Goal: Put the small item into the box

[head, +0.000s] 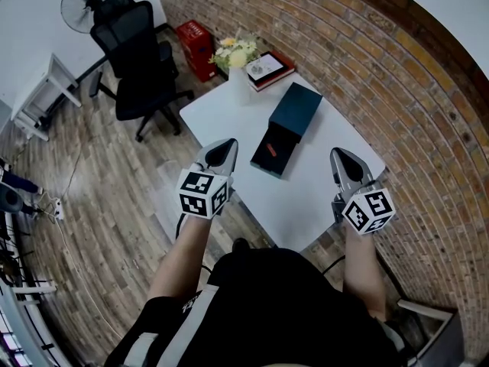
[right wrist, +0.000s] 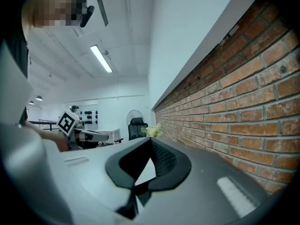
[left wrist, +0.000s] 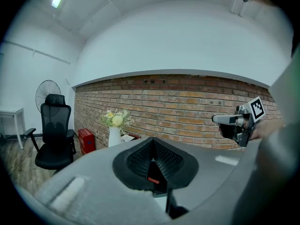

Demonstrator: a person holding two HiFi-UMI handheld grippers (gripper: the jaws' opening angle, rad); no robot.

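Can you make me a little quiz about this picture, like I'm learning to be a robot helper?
1. True or false: the left hand-held gripper is holding the red item.
2. Where is the red item? A) in the open box B) in a cup C) on a plate
3. What stands at the far corner of the table?

Key: 1 false, its jaws are shut on nothing. 2 A. 3 flowers.
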